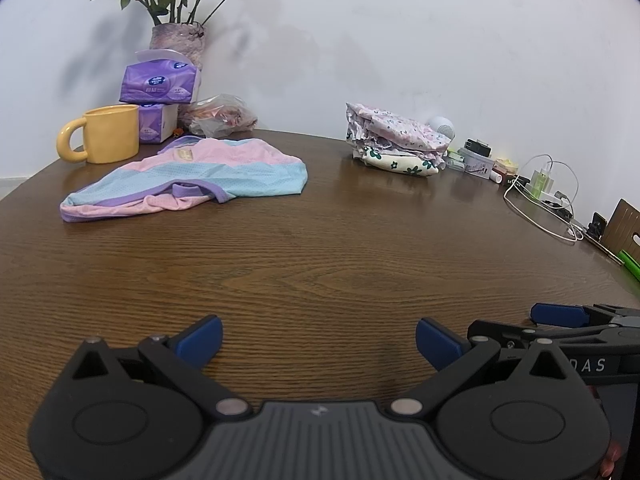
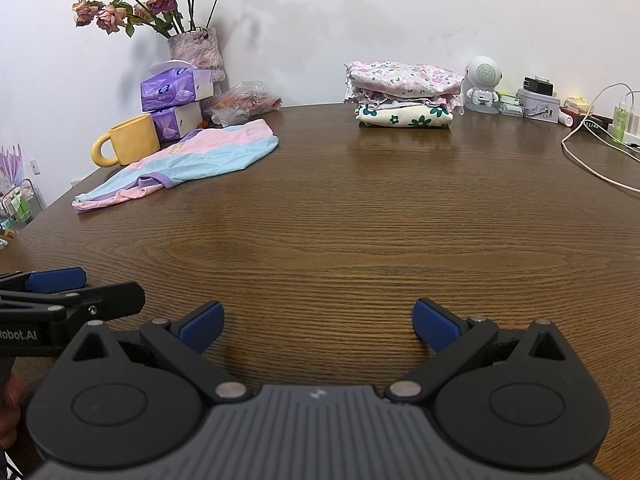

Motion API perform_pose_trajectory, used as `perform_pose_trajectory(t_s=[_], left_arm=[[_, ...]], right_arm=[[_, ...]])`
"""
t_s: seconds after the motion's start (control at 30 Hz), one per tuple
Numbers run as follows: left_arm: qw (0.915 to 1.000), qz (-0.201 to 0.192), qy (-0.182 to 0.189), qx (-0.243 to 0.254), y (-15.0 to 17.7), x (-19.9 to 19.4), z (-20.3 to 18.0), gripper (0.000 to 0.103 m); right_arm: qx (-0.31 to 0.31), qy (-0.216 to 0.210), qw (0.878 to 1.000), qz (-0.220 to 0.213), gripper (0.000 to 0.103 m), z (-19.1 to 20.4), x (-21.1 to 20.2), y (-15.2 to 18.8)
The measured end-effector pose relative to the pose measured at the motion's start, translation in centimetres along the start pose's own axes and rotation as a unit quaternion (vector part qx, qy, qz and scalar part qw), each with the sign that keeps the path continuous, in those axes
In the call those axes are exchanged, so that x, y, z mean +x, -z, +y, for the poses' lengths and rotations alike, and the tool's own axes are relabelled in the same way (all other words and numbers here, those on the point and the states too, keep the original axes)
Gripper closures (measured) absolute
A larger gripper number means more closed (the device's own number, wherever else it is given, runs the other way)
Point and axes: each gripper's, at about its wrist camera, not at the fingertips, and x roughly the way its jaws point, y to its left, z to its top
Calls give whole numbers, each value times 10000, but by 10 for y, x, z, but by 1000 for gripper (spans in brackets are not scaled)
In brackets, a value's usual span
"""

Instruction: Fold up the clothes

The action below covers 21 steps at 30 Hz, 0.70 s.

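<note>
At the far left of the wooden table point(image 2: 320, 240) a yellow mug point(image 2: 130, 140) stands with its handle turned outward, just in front of two stacked purple tissue packs point(image 2: 176, 94). Behind these a vase of dried roses point(image 2: 196, 50) stands against the white wall, with a crinkled plastic bag point(image 2: 246, 100) beside its base. Just right of the mug, an unfolded pink, blue and purple garment point(image 1: 188, 178) lies loosely spread, one edge rumpled toward the near side.

In the near foreground the left gripper point(image 1: 319, 340) hovers low over bare wood, its blue-padded fingers point(image 1: 202, 338) spread wide with nothing between them. The right gripper point(image 2: 318, 322) sits just beside it, equally low, its fingers likewise wide apart and empty. Both are well apart from the garment.

Farther right along the back edge lies a stack of folded floral clothes point(image 2: 402, 94), a green-flowered piece at the bottom. Just right of the stack stands a small white robot-shaped figure point(image 2: 482, 80), then a row of small boxes point(image 2: 538, 106), and at the far right a white cable point(image 2: 588, 160) loops across the tabletop.
</note>
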Motion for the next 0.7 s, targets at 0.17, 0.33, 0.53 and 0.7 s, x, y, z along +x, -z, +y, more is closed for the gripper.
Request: perform_pose_trajectory(t_s=[0.17, 0.33, 0.53, 0.7], left_arm=[[10000, -3, 6, -9, 0, 0, 0, 0], [10000, -7, 10, -17, 0, 0, 0, 0], [10000, -15, 24, -34, 0, 0, 1, 0], [10000, -19, 26, -45, 0, -1, 1, 0]], right_arm=[[12, -11, 10000, -5, 1, -1, 0, 0], [18, -20, 10000, -8, 1, -2, -1, 0], [15, -22, 10000, -7, 1, -1, -1, 0], [13, -23, 10000, -7, 1, -1, 0, 0]])
